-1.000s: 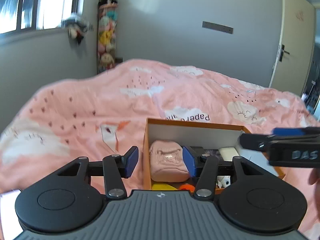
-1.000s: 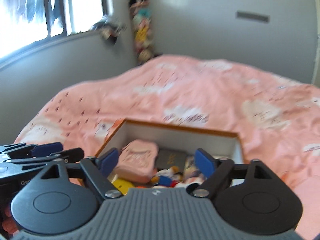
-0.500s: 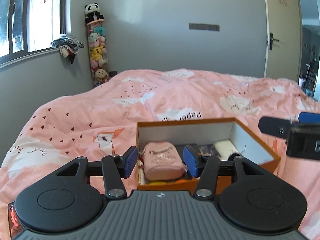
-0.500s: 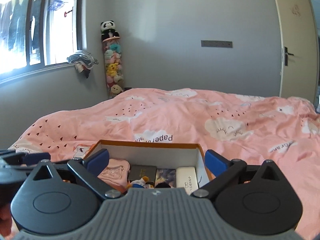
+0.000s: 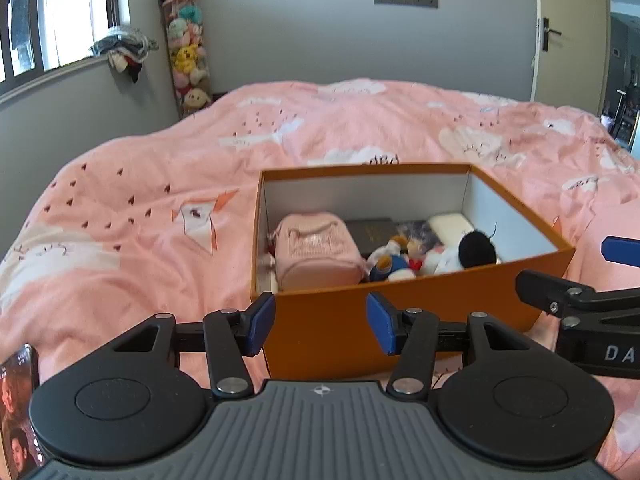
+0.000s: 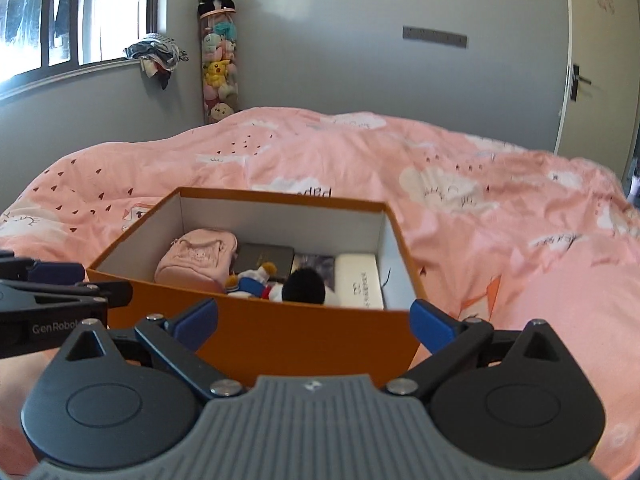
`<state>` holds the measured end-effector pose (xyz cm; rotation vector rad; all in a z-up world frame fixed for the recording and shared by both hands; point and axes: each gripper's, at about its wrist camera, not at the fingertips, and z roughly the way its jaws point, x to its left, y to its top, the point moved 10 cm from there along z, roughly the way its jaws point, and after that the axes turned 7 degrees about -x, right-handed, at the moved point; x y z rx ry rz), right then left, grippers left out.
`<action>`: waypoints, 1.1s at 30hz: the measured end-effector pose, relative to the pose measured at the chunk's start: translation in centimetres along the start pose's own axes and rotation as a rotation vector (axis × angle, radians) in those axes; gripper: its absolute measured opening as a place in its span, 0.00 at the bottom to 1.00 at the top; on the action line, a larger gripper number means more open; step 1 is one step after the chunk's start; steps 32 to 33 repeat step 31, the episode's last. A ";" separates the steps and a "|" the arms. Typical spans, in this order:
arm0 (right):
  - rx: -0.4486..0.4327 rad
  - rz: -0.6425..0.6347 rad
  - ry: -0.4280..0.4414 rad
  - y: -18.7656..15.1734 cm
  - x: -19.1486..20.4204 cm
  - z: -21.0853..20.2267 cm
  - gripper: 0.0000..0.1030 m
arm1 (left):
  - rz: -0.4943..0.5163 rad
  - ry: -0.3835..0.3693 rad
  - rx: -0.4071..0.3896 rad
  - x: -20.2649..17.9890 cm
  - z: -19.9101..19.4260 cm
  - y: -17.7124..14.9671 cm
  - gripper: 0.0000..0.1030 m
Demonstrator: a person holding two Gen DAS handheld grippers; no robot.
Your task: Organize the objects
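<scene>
An orange box (image 5: 400, 300) (image 6: 280, 196) with white inner walls stands open on the pink duvet. Inside lie a pink pouch (image 5: 316, 252) (image 6: 196, 260) at the left, a dark flat case (image 5: 370, 232) (image 6: 266, 256), a blue-and-white plush toy (image 5: 392, 260) (image 6: 252, 280), a black fuzzy plush (image 5: 478, 248) (image 6: 304, 286) and a white block (image 5: 450, 224) (image 6: 360, 280) at the right. My left gripper (image 5: 321, 326) is open and empty before the box's near wall. My right gripper (image 6: 315, 322) is open wide and empty at the same wall, further right.
The pink duvet (image 5: 140, 200) spreads all around the box. A phone (image 5: 18, 412) with a lit screen lies at the near left. A tall tube of plush toys (image 6: 218, 60) stands in the far corner beside the window. A door (image 5: 568, 28) is at the right.
Both grippers have drawn back and sunk: their tips were over the box's contents and now sit before its near wall. The right jaws have spread wider.
</scene>
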<state>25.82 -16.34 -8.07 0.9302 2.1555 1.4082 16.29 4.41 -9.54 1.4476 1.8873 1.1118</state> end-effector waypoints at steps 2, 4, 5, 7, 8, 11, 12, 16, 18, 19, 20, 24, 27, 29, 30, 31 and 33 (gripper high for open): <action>0.013 0.021 0.003 -0.5 -0.3 0.3 0.99 | -0.005 0.006 0.022 0.0 0.3 -0.5 0.60; 0.024 0.031 0.004 -0.8 -0.4 0.5 0.99 | -0.008 0.008 0.045 -0.1 0.5 -0.9 0.60; 0.026 0.033 0.004 -0.9 -0.5 0.6 0.99 | -0.007 0.011 0.054 -0.1 0.6 -1.1 0.60; 0.029 0.036 0.003 -1.1 -0.5 0.6 0.99 | -0.004 0.012 0.063 -0.1 0.7 -1.2 0.60; 0.030 0.038 0.003 -1.1 -0.6 0.7 0.99 | -0.003 0.013 0.064 -0.1 0.7 -1.2 0.60; 0.032 0.041 0.001 -1.1 -0.6 0.8 0.98 | -0.005 0.015 0.064 -0.1 0.6 -1.2 0.60; 0.032 0.041 0.000 -1.1 -0.6 0.8 0.99 | -0.007 0.016 0.064 0.0 0.6 -1.2 0.60; 0.026 0.039 -0.003 -1.0 -0.6 0.7 0.99 | -0.007 0.015 0.057 0.0 0.6 -1.1 0.60; 0.025 0.037 -0.003 -1.0 -0.6 0.7 0.99 | -0.006 0.014 0.054 0.0 0.6 -1.1 0.60; 0.027 0.038 -0.002 -1.0 -0.6 0.7 0.99 | -0.005 0.013 0.054 0.0 0.6 -1.0 0.60; 0.028 0.038 -0.002 -1.0 -0.6 0.7 0.99 | -0.006 0.012 0.053 0.0 0.6 -1.0 0.60; 0.028 0.038 -0.003 -1.0 -0.6 0.7 0.98 | -0.011 0.009 0.051 0.0 0.5 -1.0 0.60; 0.029 0.038 -0.001 -1.0 -0.6 0.7 0.99 | -0.011 0.004 0.044 -0.1 0.4 -0.9 0.60; 0.030 0.038 -0.001 -1.0 -0.6 0.7 0.99 | -0.010 0.002 0.038 -0.2 0.3 -0.7 0.60; 0.032 0.038 -0.001 -1.0 -0.6 0.7 0.98 | -0.011 0.001 0.037 -0.2 0.3 -0.7 0.60; 0.033 0.038 -0.001 -1.1 -0.6 0.7 0.99 | -0.011 0.002 0.036 -0.1 0.3 -0.7 0.60; 0.033 0.038 -0.001 -1.1 -0.6 0.7 0.99 | -0.011 0.002 0.036 -0.1 0.3 -0.7 0.60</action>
